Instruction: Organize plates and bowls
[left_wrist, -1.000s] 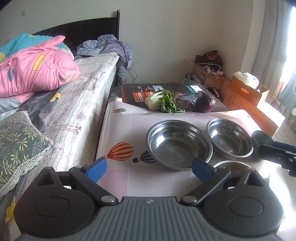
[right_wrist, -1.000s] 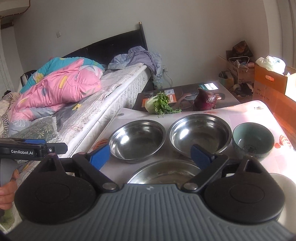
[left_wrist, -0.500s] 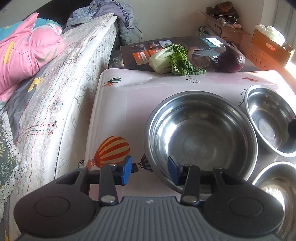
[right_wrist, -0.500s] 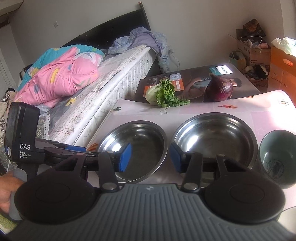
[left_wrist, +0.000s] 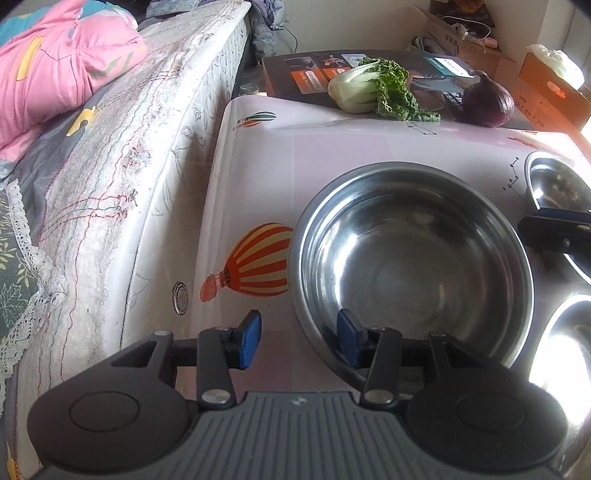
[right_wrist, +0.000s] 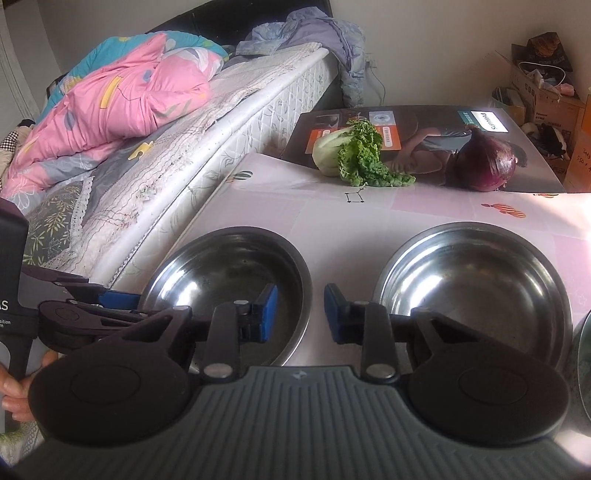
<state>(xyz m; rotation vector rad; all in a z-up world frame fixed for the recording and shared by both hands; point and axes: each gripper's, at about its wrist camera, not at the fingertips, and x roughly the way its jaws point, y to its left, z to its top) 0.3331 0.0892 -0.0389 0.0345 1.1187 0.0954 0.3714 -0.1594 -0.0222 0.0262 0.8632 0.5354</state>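
On a tabletop (left_wrist: 325, 155) covered with a pale pink cloth printed with hot-air balloons, several stainless steel bowls sit close together beside a bed (left_wrist: 122, 147).

From the left wrist camera, the left gripper (left_wrist: 299, 339) points steeply down at the near rim of the left steel bowl (left_wrist: 417, 258). Its jaws straddle that rim: one blue pad sits inside the bowl, the other outside over the cloth, and they are opening slightly without pressing on the metal. To the right, the second steel bowl (left_wrist: 554, 192) shows at the picture's edge, with the tip of the other gripper crossing in front of it. A third steel bowl (left_wrist: 569, 343) glares with sunlight at the lower right.

From the right wrist camera, the right gripper (right_wrist: 297, 314) hangs over the strip of cloth between the left steel bowl (right_wrist: 236, 273) and the second steel bowl (right_wrist: 476, 280). Its jaws are closing; one pad is over the left bowl's right rim, and whether anything is pinched between them cannot be told. The left gripper (right_wrist: 110, 299) appears at the far left, held by a hand (right_wrist: 14, 387).

At the far end of the tabletop lie a leafy green cabbage (right_wrist: 351, 155) and a red onion (right_wrist: 484, 166), resting against a flat printed carton (right_wrist: 424, 129). A pink quilt (right_wrist: 122, 92) is bunched on the bed.
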